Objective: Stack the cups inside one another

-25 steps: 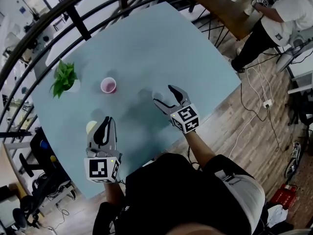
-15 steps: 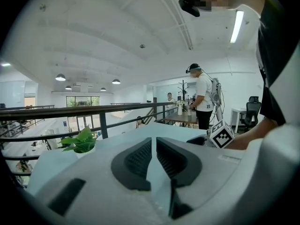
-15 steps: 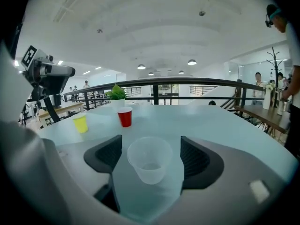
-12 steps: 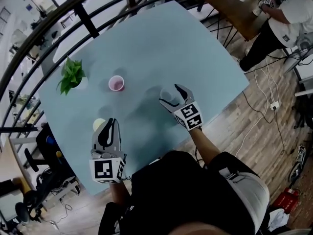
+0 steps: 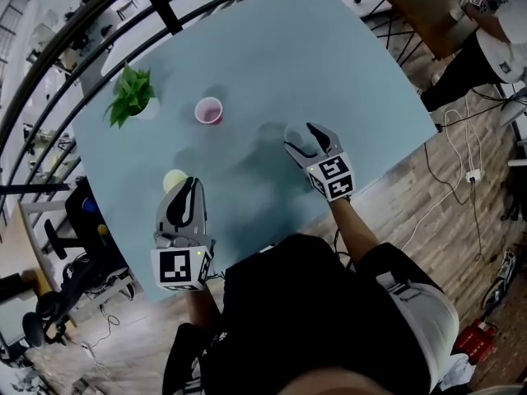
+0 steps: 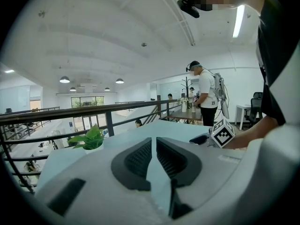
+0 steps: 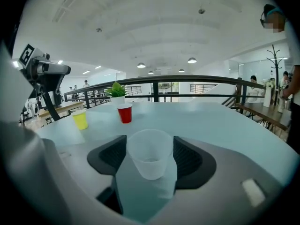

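Pale blue worktop (image 5: pixel 272 64) sits on a mezzanine edged by a black railing (image 7: pixel 197 79). The right gripper (image 5: pixel 302 141), jaws just closing, has an upright translucent cup (image 7: pixel 150 159) between its pads, which seem to touch the rim. A red cup (image 7: pixel 124 113) and a yellow cup (image 7: pixel 80 120) stand ahead, leftward. The left gripper (image 6: pixel 153 142) is closed and empty.
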